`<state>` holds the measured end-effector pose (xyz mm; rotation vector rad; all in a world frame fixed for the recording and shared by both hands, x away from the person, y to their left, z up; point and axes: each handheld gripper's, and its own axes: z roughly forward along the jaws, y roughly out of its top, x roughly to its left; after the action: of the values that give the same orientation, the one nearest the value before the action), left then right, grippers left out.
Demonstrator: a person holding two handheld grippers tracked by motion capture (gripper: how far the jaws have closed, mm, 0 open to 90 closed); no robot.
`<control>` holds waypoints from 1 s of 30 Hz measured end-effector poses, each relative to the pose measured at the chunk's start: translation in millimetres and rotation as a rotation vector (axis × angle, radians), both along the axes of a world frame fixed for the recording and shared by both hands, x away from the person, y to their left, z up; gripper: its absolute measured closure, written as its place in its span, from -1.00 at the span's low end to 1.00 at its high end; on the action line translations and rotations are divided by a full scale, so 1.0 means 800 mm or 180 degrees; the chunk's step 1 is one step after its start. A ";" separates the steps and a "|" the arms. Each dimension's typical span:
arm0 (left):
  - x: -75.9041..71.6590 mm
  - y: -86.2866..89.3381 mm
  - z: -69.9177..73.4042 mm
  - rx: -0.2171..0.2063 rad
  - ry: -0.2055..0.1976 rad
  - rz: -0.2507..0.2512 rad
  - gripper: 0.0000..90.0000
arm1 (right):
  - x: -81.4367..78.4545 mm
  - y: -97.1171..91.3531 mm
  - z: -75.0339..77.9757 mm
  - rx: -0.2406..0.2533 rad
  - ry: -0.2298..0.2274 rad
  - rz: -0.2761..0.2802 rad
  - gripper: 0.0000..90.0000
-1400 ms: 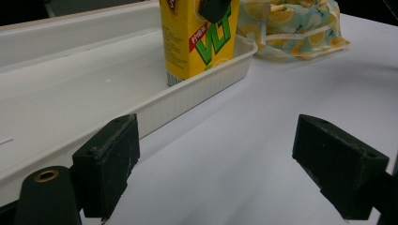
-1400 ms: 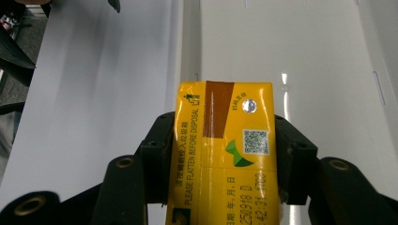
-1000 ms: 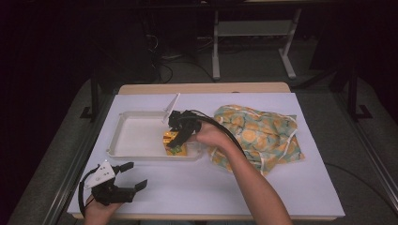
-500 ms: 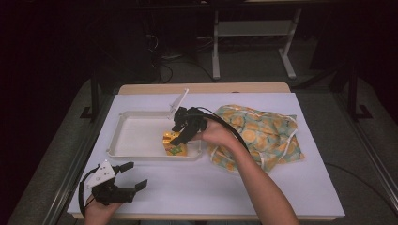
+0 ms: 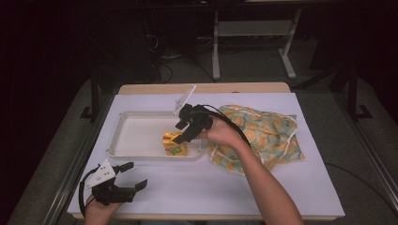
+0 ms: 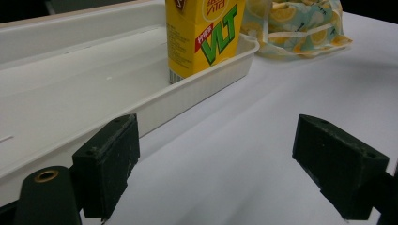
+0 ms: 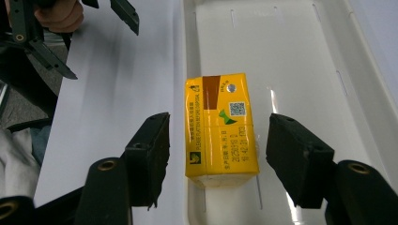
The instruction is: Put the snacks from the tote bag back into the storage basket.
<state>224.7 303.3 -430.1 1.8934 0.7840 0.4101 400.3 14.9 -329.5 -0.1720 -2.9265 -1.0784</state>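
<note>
A yellow drink carton [image 5: 174, 145] stands upright in the white tray [image 5: 136, 136], near its front right corner. My right gripper [image 5: 179, 132] hovers just above it. Its jaws have just been opening and now stand on either side of the carton [image 7: 220, 126] with gaps, not pressing on it. My left gripper [image 5: 133, 177] rests at the table's front left, open, with nothing between its jaws [image 6: 216, 178]. The carton [image 6: 202, 37] and the tray wall [image 6: 187, 93] lie ahead of it.
A lemon-print fabric bag [image 5: 263, 136] lies right of the tray, under the right forearm. A white sheet [image 5: 202, 187] covers the table, with bare room along the front. The table's edges drop to a dark floor; a metal stand [image 5: 253, 42] is behind.
The right gripper has opened off the carton and lifted slightly; the carton stays standing in the tray. The left gripper has not moved.
</note>
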 end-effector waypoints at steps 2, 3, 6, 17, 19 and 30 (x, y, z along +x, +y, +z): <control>0.000 0.000 0.000 -0.0012 -0.0003 0.0000 -0.67 | 0.000 -0.003 0.001 0.0027 0.0002 -0.0013 -0.16; 0.000 -0.001 0.000 -0.0014 0.0001 0.0002 -0.67 | 0.000 -0.004 0.001 0.0034 0.0011 -0.0021 -0.16; 0.000 0.000 0.000 -0.0012 -0.0006 0.0003 -0.67 | -0.001 -0.008 0.003 0.0033 0.0031 -0.0039 -0.17; 0.000 0.000 0.000 -0.0007 -0.0018 0.0008 -0.67 | -0.004 -0.018 0.009 0.0091 -0.0025 -0.0056 -0.18; 0.000 0.000 0.000 -0.0006 -0.0015 0.0004 -0.67 | -0.005 -0.021 0.009 0.0111 -0.0008 -0.0075 -0.18; 0.000 0.000 0.000 -0.0004 -0.0007 0.0011 -0.67 | -0.008 -0.036 0.010 0.0146 -0.0048 -0.0143 -0.19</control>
<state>224.6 303.3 -430.4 1.8904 0.7858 0.4136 393.6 -14.3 -321.2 -0.2310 -2.9215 -1.1570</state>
